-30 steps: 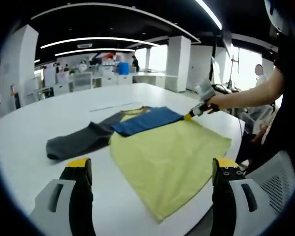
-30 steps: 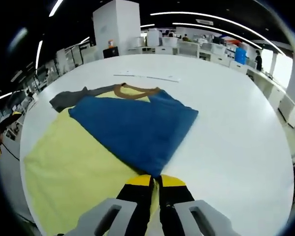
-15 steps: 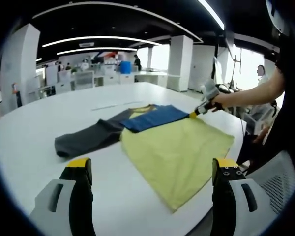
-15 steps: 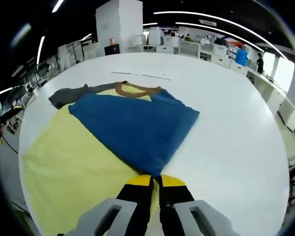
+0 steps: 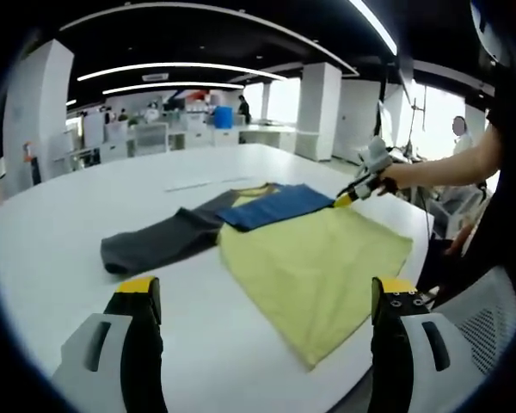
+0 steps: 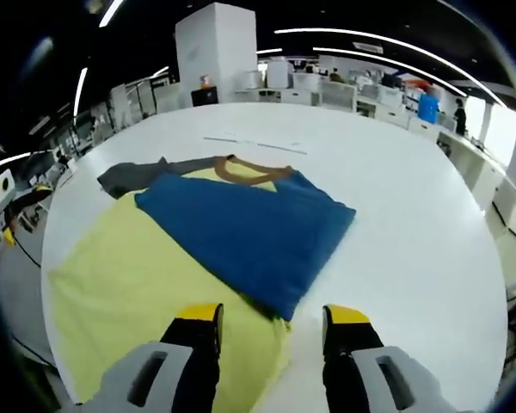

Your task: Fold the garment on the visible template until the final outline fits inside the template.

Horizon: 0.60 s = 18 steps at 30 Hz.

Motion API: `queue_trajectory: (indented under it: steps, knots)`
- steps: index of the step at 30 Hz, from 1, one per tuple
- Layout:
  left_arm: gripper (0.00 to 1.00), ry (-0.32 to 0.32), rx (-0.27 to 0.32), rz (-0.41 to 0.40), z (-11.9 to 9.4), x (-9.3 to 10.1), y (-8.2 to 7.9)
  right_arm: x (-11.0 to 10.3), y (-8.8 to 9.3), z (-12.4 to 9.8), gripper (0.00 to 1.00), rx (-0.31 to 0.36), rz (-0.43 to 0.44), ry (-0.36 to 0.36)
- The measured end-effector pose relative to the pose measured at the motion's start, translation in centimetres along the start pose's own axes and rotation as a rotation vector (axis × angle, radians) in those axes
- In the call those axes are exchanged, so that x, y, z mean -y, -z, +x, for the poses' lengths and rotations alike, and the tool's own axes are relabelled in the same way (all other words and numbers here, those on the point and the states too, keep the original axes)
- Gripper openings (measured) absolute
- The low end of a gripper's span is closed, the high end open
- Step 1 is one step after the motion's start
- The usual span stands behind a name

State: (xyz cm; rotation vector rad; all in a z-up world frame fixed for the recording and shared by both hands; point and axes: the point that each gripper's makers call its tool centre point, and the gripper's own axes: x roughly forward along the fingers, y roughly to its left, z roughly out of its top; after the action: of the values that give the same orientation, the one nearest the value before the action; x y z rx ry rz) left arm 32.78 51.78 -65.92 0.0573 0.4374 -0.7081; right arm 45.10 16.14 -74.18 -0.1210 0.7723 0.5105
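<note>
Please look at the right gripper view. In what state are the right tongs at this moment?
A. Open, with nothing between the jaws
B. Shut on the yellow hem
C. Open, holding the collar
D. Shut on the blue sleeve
A. The right tongs stand with their jaws apart, and the corner of the blue sleeve lies flat on the yellow shirt, just ahead of them.

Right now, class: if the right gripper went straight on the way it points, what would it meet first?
Most likely the blue sleeve. Its near corner lies just ahead of the open right gripper, folded over the yellow shirt. How high the gripper sits above the cloth is unclear.
</note>
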Motion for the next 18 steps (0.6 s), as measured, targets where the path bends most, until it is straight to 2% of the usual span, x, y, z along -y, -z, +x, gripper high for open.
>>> queue_trajectory:
  steps: [3, 6, 9, 14, 18]
  knots:
    - [0.99, -0.004, 0.002, -0.001, 0.0, -0.2, -0.1, -1.4, -1.0, -0.5, 0.73, 0.051, -0.028, -0.048]
    - [0.99, -0.011, 0.003, -0.008, 0.0, -0.6, -0.2, -3.0, -2.1, -1.3, 0.88, 0.105, -0.044, -0.100]
    - [0.99, -0.025, 0.003, -0.022, -0.1, -1.2, -0.2, -4.5, -2.8, -2.2, 0.97, 0.132, -0.060, -0.142]
    - [0.99, -0.090, 0.031, -0.071, -0.6, -3.4, -0.6, -7.0, -3.9, -4.2, 0.99, 0.192, -0.075, -0.213]
    - [0.99, -0.114, 0.044, -0.075, -1.0, -4.7, -1.0, -8.2, -3.8, -5.4, 0.99, 0.192, -0.103, -0.239]
